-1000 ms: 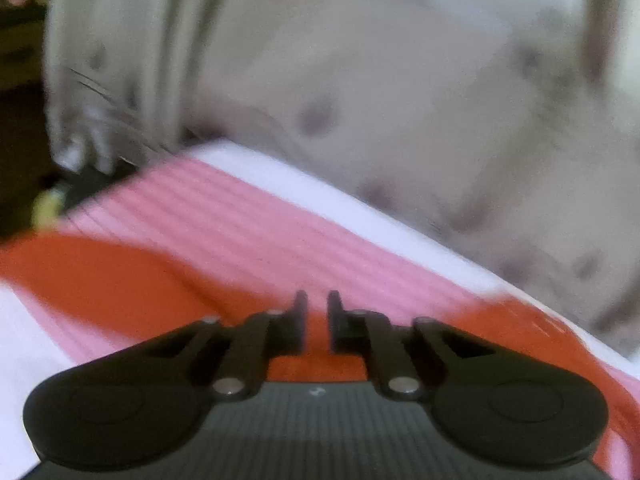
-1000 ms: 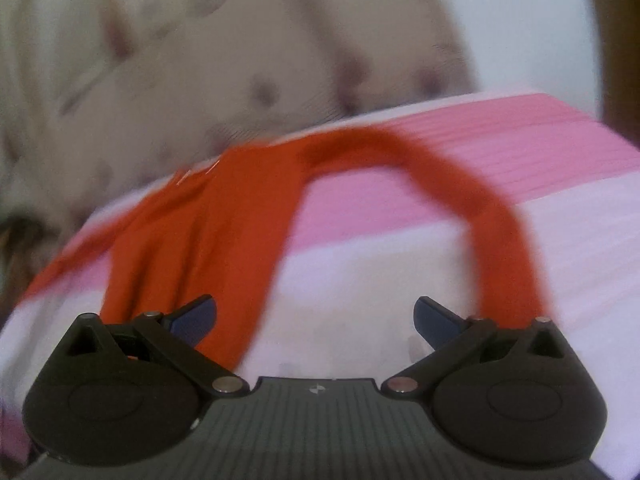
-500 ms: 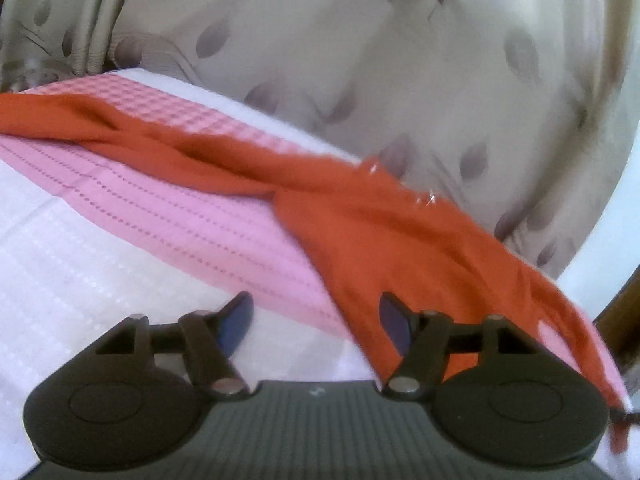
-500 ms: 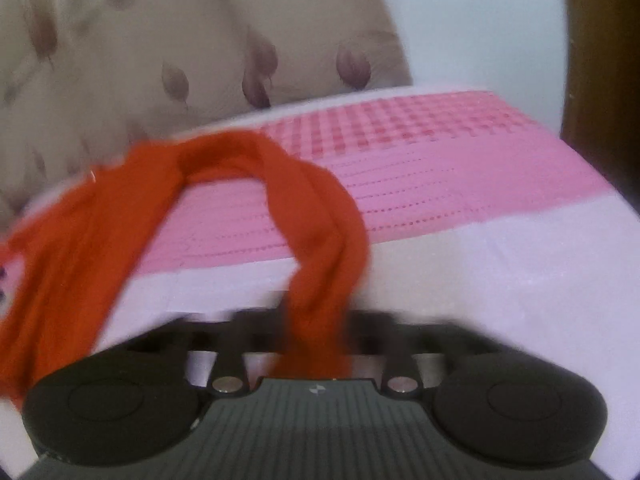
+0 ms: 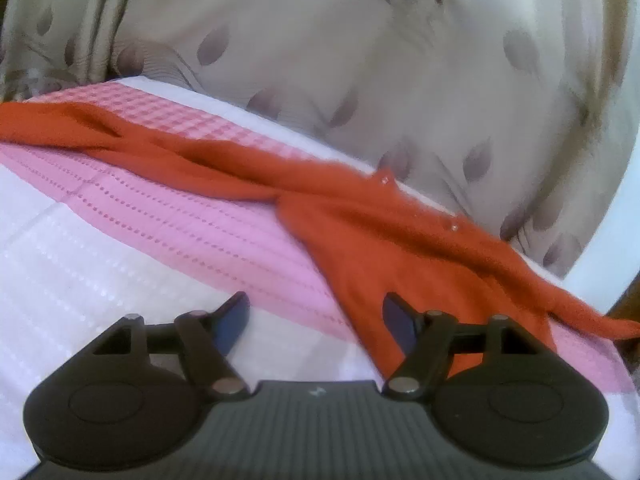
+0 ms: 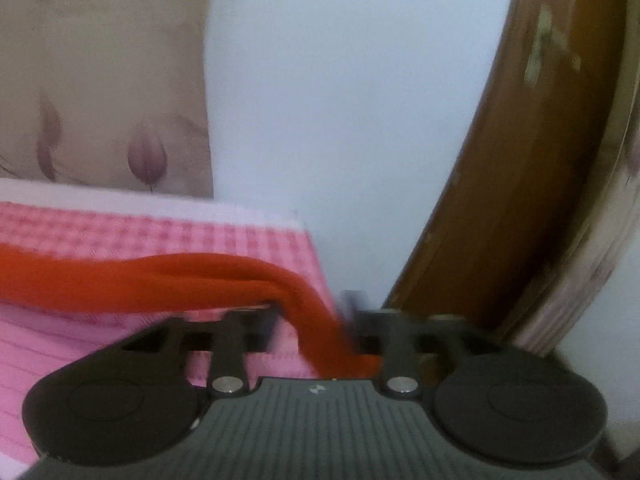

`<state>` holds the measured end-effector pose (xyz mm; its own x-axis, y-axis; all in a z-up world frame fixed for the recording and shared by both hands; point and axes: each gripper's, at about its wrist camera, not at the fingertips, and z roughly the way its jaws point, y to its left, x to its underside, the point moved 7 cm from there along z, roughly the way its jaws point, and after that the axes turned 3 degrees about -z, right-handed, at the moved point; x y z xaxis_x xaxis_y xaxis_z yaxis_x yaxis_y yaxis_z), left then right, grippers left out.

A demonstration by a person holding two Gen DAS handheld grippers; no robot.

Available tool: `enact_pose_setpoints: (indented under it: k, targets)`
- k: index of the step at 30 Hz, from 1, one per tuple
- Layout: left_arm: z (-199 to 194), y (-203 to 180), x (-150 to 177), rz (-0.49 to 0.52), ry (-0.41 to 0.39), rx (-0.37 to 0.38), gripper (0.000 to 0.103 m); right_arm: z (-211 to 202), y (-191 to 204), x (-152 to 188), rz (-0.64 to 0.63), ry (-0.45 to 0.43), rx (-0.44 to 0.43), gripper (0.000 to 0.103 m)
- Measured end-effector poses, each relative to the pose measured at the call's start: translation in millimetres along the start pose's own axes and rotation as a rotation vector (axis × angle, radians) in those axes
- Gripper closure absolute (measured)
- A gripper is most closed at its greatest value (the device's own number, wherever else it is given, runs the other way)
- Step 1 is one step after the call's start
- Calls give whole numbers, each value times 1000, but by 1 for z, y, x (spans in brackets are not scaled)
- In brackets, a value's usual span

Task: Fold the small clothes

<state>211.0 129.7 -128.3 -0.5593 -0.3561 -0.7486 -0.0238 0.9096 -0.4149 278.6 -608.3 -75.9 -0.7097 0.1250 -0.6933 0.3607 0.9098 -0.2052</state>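
While spread across the pink-and-white bedcover [image 5: 168,216] from 9 to 4 o'clock, orange cardigan [image 5: 360,216] looks soft, light, limp. Left gripper [image 5: 316,312]: jaws opening, nothing pinched, hem at 3 o'clock best for gripping.

Right view: right gripper [image 6: 316,312] opening, a twisted sleeve [image 6: 304,304] lying between loose jaws, likely to slip.

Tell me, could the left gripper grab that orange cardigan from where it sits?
Probably yes: the left gripper is opening, its right finger already over the orange cardigan lying on the pink-and-white cloth, nothing between.
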Motion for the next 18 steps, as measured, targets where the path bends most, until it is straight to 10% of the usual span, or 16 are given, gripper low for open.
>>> enact_pose_setpoints:
  k: [5, 7, 10, 18]
  targets:
    - [-27, -12, 13, -43, 109, 121, 29, -84, 36, 19, 280, -155, -311, 27]
    - [-39, -22, 25, -58, 180, 187, 29, -127, 89, 44, 321, -34, -641, 27]
    - [-58, -40, 43, -39, 237, 260, 29, -185, 165, 91, 275, 91, -901, 28]
    - [-53, -60, 66, -44, 278, 282, 29, -252, 294, 144, 90, 148, -1002, 27]
